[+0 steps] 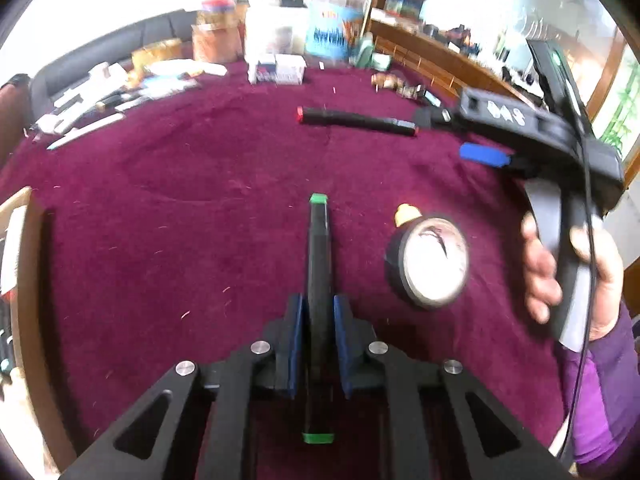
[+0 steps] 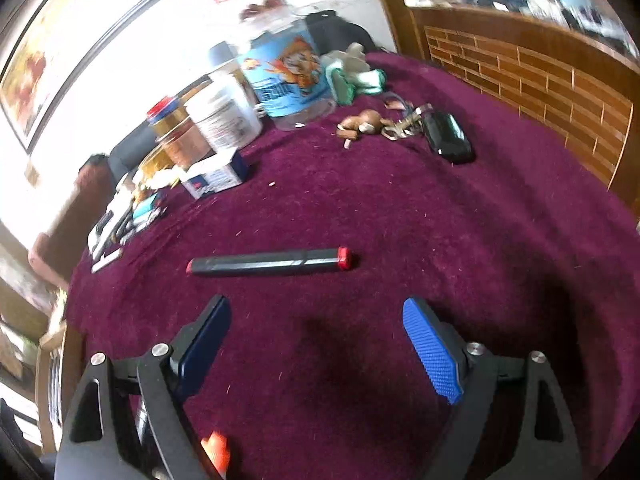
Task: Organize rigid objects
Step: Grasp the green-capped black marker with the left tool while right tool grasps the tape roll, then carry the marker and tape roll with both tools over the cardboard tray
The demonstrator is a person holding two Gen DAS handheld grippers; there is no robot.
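Note:
A black marker with green ends [image 1: 319, 256] is clamped between the blue pads of my left gripper [image 1: 319, 308], pointing away from me over the purple tablecloth [image 1: 180, 240]. A second black marker with red ends [image 2: 268, 263] lies crosswise on the cloth just beyond my right gripper [image 2: 316, 304], which stands open with nothing between its fingers. In the left wrist view the same red-ended marker [image 1: 356, 121] lies farther back, and the right gripper [image 1: 460, 136] hovers at the right, held by a hand [image 1: 540, 272]. A round black dial with an orange cap [image 1: 430, 262] lies right of the held marker.
Jars, tubs and small boxes [image 2: 224, 120] crowd the far side of the table. Keys and a black fob [image 2: 448, 138] lie at the back right. Papers and pens [image 1: 92, 108] lie at the left. A wooden panel [image 2: 540, 80] borders the right edge.

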